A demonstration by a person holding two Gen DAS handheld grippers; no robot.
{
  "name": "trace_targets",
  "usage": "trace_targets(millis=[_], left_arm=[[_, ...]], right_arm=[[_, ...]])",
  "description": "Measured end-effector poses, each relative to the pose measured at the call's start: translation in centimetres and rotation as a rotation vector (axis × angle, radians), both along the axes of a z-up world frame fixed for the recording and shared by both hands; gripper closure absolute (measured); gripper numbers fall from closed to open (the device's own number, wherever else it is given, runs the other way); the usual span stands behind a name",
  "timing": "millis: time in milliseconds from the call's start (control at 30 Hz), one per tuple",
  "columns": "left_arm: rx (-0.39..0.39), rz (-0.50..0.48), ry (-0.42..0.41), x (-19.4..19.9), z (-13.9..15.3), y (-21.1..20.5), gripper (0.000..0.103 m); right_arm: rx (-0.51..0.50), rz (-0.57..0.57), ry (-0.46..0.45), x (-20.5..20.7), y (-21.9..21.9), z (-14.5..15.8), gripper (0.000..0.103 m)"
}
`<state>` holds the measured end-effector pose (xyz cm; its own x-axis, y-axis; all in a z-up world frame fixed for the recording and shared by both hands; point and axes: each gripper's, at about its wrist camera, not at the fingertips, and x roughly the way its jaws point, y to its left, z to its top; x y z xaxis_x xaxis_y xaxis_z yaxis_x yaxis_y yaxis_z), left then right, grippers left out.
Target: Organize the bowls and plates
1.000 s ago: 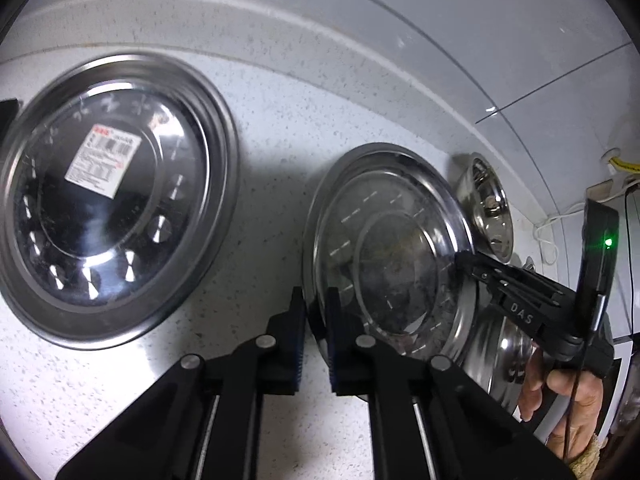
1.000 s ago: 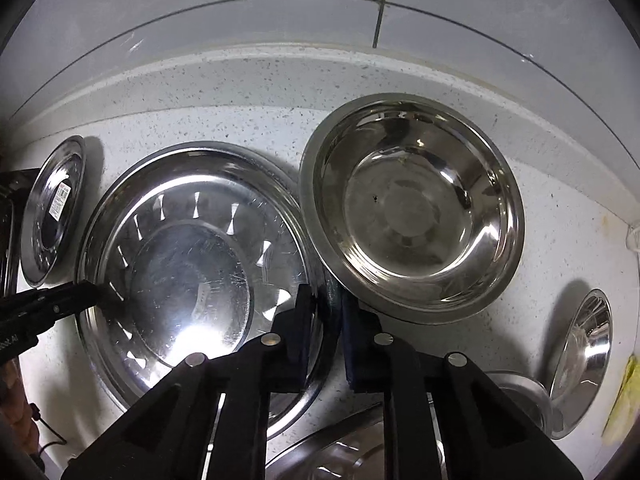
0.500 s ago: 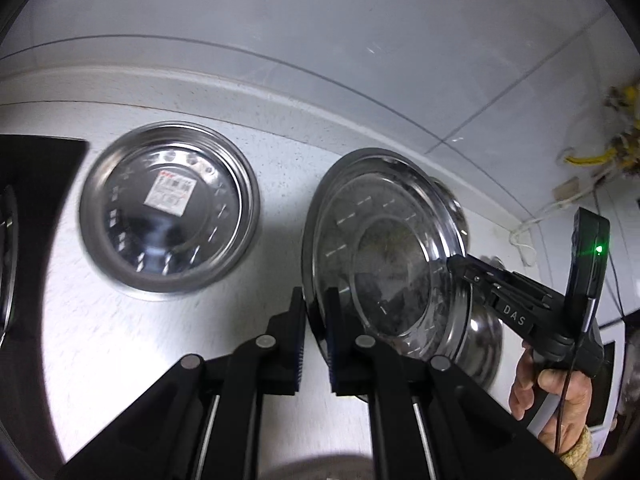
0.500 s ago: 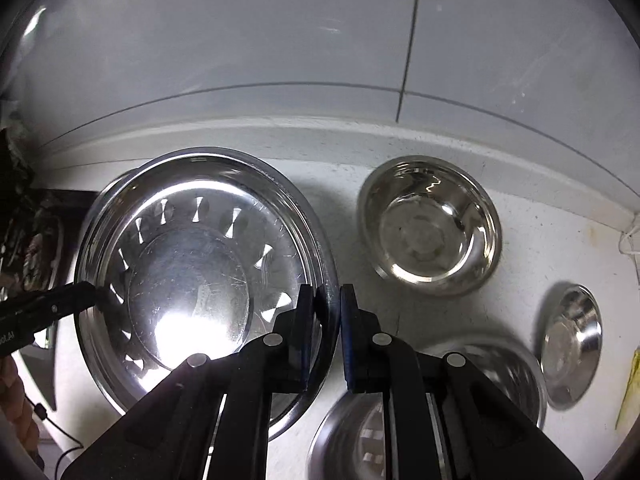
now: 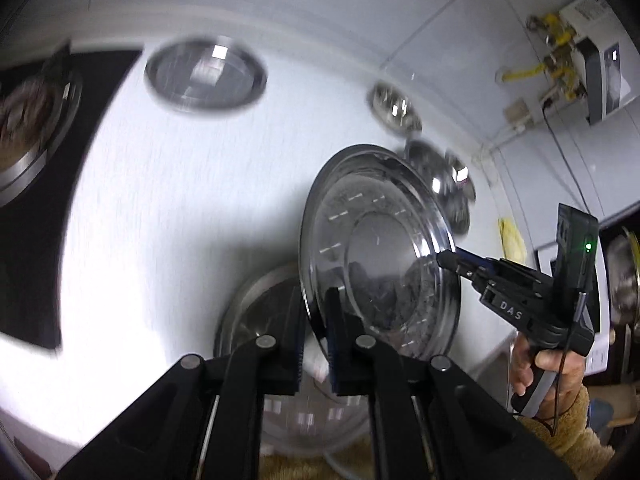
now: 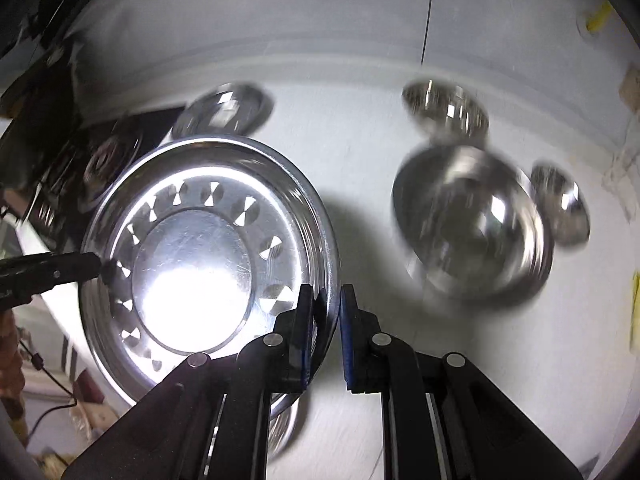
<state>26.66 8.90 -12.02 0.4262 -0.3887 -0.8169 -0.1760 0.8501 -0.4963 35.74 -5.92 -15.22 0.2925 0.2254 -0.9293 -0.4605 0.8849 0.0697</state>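
Filling the centre of both wrist views, a steel plate [image 6: 208,248] hangs tilted above the tabletop [image 5: 168,208], its rim pinched at opposite edges by left fingers [image 5: 292,332] and right fingers [image 6: 306,320], both clenched on it. Blurred bowls [image 6: 472,220] sit at right; another plate [image 5: 206,80] lies at upper left.

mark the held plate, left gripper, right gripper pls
held plate [image 6: 192,264]: right wrist view, shiny inner base.
left gripper [image 5: 316,344]: left wrist view, midway between fingertips.
right gripper [image 6: 326,340]: right wrist view, midway between fingertips.
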Motion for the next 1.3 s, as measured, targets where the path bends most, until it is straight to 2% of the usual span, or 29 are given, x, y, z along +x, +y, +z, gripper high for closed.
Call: trace_targets(millis=[167,367,733,1000,1100,1200,1233,1267,1300], left_arm=[[-0.052,0.002,0.096,-3.7,-3.5,-0.8,0.095],[-0.038,0.036,0.104,-5.1,-4.5,0.3,0.095],[0.014,0.055,0.109,-4.4,-6.2,1.2,0.095],[-0.007,0.050,0.076,-4.0,-5.3,2.0,0.095],[0.019,0.063,0.047,-3.7,-4.4,2.8,0.094],[0.012,0.096,0.041,-2.7,-3.8,4.3,0.093],[0.013,0.112,0.045,-2.1,-3.7,5.0,0.090],[0.016,0.123,0.046,-1.3,-3.5,5.8,0.081],[0.021,0.130,0.047,-0.8,-3.3,6.2,0.078]], right_arm=[[-0.011,-0.001,0.086,-4.6,-1.4,-2.0,0.092],[0.003,0.006,0.146,-6.1,-1.0,-4.7,0.092],[-0.047,0.021,0.125,-6.9,-0.3,-5.7,0.091],[-0.056,0.045,0.113,-7.1,0.2,-5.0,0.090],[-0.072,0.054,0.083,-7.0,0.1,-4.1,0.082],[-0.066,0.047,0.048,-6.2,-0.2,-2.7,0.070],[-0.063,0.042,0.038,-5.8,0.0,-2.5,0.066],[-0.063,0.037,0.031,-5.4,0.1,-2.1,0.062],[-0.058,0.032,0.020,-4.6,0.3,-1.6,0.060]])
